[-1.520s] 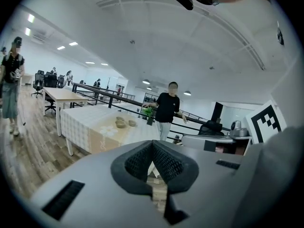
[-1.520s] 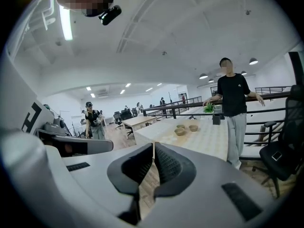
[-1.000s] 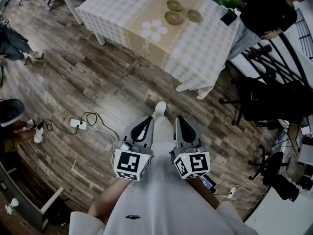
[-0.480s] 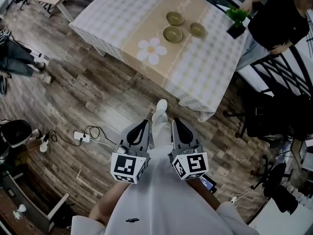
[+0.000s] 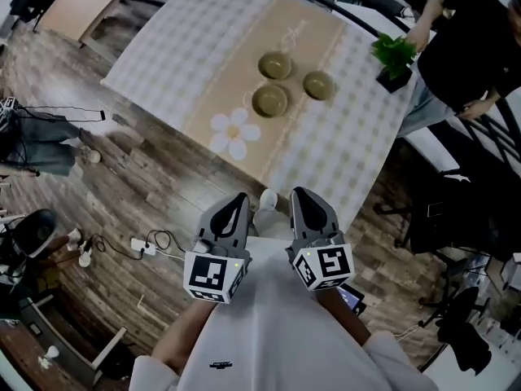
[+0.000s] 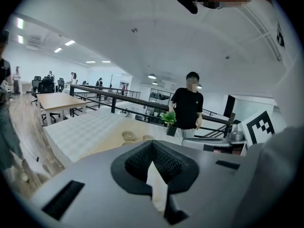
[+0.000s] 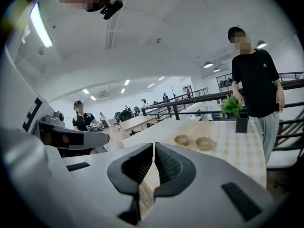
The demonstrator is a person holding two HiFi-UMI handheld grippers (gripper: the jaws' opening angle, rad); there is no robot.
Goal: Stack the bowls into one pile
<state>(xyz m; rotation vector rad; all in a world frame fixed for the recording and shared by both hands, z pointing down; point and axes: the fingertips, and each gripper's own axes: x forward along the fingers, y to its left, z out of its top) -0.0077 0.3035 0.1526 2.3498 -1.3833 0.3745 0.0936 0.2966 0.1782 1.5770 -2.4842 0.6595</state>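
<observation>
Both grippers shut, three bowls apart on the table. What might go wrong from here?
The left gripper and right gripper are shut; arriving like that may shove a bowl instead of grasping it. The bowls sit close together, so lifting one could knock a neighbour. A person stands by the potted plant at the table corner, near the rightmost bowl.

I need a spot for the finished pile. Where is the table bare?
Bare: the checked cloth left of the runner, and the cloth right of it, nearer than the plant. Crowded: mid-runner, where three bowls cluster beyond the daisy print.
</observation>
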